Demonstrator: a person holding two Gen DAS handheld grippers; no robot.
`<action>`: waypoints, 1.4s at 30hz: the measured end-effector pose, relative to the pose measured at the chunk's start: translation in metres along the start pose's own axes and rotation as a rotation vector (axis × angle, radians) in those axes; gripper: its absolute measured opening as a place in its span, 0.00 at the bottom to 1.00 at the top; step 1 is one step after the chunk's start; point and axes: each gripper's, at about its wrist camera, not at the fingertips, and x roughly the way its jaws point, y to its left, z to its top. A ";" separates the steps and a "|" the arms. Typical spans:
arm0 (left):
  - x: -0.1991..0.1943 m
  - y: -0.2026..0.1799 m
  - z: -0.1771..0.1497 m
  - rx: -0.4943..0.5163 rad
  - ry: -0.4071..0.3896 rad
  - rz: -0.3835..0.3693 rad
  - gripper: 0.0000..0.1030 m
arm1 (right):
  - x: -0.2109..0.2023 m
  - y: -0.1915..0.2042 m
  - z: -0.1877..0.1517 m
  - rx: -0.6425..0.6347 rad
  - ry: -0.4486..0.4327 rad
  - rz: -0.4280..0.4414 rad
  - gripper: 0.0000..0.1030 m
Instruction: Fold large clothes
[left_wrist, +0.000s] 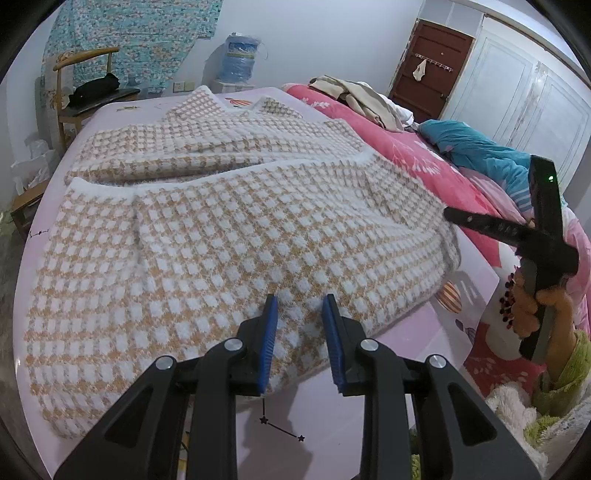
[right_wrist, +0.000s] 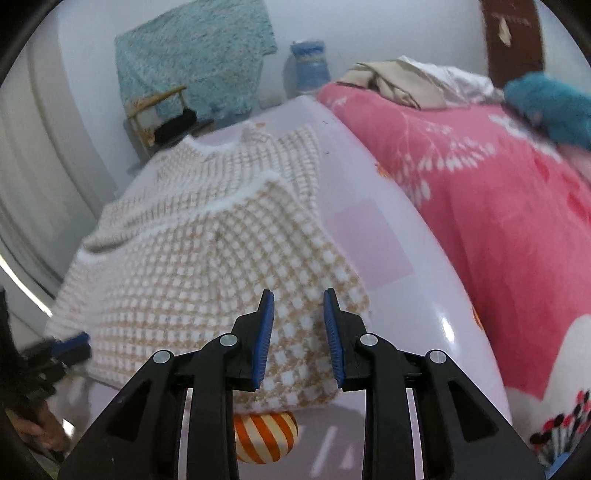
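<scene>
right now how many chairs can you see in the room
1: a wooden chair at the far left past the bed, by the wall, with something black on its seat. Others may be hidden.

A pink floral quilt (left_wrist: 391, 144) lay right, a wooden chair (left_wrist: 79, 92) and blue water bottle (left_wrist: 239, 59) far.

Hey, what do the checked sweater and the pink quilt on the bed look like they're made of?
The checked sweater looks like a thick, fuzzy knit, maybe wool or acrylic: its tan and white squares have soft blurred edges and a fluffy white trim. The pink quilt looks like smooth printed woven fabric, matte, with white floral prints; the fibre can't be told.
</scene>
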 end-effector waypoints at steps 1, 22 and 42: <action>0.000 0.000 0.000 -0.002 0.000 -0.002 0.25 | -0.004 -0.010 0.005 0.030 0.002 0.042 0.38; 0.005 0.000 0.005 -0.042 0.039 0.010 0.25 | 0.099 -0.023 0.078 -0.048 0.774 0.679 0.67; 0.009 -0.003 0.010 -0.046 0.077 0.042 0.25 | 0.107 0.021 0.045 -0.365 1.108 0.909 0.73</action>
